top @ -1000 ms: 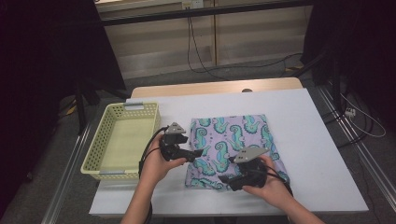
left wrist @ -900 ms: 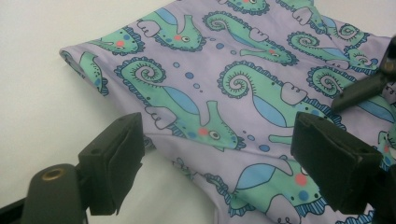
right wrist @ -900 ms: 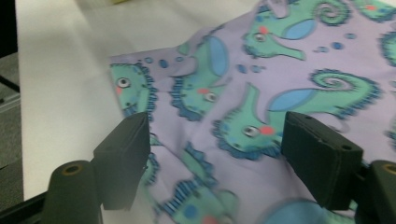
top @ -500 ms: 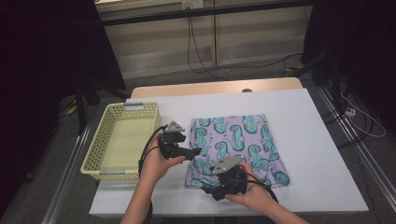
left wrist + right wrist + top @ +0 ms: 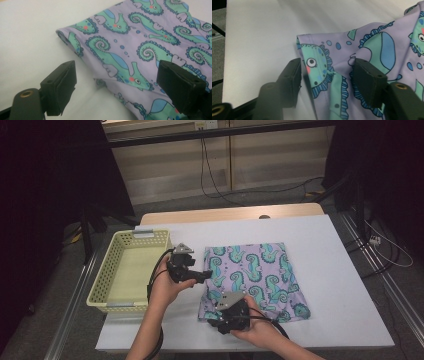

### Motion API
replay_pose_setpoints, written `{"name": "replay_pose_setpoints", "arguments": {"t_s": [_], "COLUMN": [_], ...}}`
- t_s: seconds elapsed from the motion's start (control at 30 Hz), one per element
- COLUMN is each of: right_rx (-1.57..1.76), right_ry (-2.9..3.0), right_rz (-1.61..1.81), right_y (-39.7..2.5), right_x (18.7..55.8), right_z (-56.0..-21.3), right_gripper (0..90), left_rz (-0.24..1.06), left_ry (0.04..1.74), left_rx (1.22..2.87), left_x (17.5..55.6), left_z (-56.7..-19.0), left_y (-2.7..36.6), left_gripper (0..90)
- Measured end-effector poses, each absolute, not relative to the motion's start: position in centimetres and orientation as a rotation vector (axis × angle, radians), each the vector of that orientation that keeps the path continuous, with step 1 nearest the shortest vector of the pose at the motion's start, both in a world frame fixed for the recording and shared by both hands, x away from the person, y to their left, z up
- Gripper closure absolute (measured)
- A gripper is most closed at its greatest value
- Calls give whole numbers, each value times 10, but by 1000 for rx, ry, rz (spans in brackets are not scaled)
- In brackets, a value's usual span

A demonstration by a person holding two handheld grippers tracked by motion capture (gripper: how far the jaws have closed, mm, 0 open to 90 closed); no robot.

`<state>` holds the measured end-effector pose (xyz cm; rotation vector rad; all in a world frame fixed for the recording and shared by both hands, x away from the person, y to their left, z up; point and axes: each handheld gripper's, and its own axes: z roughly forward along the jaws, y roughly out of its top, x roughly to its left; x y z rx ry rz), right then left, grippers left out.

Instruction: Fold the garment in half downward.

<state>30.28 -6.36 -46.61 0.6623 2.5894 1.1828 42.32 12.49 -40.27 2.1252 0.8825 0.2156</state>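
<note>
A folded purple cloth printed with teal seahorses lies on the white table. My left gripper is at the cloth's left edge. In the left gripper view it stands wide open, and the cloth has its folded edge between the jaws. My right gripper is at the cloth's near left corner. In the right gripper view it is open, with that corner of the cloth between the jaws, which are not closed on it.
A yellow mesh basket with nothing in it stands at the table's left side, close to my left hand. Bare white tabletop lies to the right of the cloth. Dark floor and cables lie beyond the far edge.
My right gripper has travelled left along the cloth's near edge, from its right part to its near left corner. The left gripper has hardly moved.
</note>
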Motion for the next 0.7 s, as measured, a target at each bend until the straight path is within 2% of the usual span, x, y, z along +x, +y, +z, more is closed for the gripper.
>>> {"name": "replay_pose_setpoints", "arguments": {"t_s": [0.07,0.2,0.3,0.37,0.4,0.43,0.47,0.7], "right_rx": [687,693,694,698,716,716,746,792], "right_ry": [2574,2558,2536,2528,2512,2512,2495,2497], "right_rz": [1184,1173,1168,1163,1157,1157,1153,1174], "right_y": [-64,-64,-64,-63,-63,-63,-64,-67], "right_x": [303,302,300,301,301,301,302,305], "right_z": [-466,-466,-466,-466,-466,-466,-466,-465], "right_gripper": [478,515,661,682,756,756,822,864], "left_rz": [209,213,206,208,198,198,206,216], "left_ry": [890,920,944,955,965,965,970,1017], "left_rx": [2108,2076,2064,2052,2044,2044,2038,2010], "left_x": [425,431,434,438,442,442,446,457], "left_z": [-402,-402,-404,-407,-410,-410,-413,-419], "left_y": [126,129,129,130,129,129,128,123], "left_gripper": [167,166,166,167,166,167,166,185]}}
